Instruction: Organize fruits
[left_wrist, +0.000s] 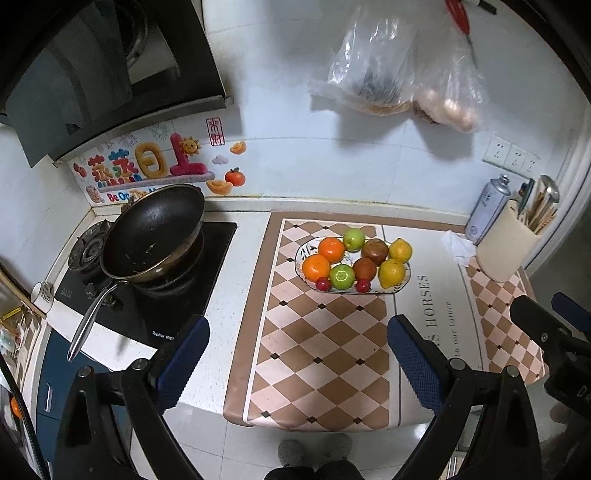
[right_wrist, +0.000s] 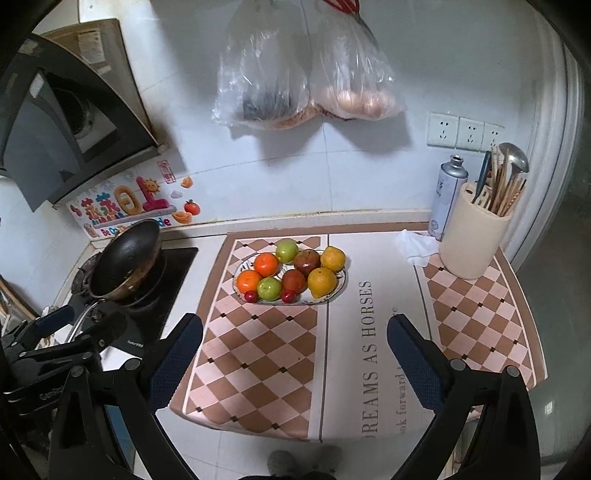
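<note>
Checkered mat (left_wrist: 325, 343) (bare) before plate (left_wrist: 400, 286)

A home kitchen: a wok (left_wrist: 153, 236) sits on a gas hob (left_wrist: 147, 284) under a range hood (left_wrist: 92, 77), with a utensil holder (right_wrist: 474, 240) on the tabletop (right_wrist: 369, 332)

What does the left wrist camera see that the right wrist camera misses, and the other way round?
Only the left wrist view shows the white mug beside the stove, and the right gripper at its edge. Only the right wrist view shows the left gripper and the mat's full word "DREAMS". Both share the plate of fruit, the black pan, the hanging bags and the utensil holder.
</note>
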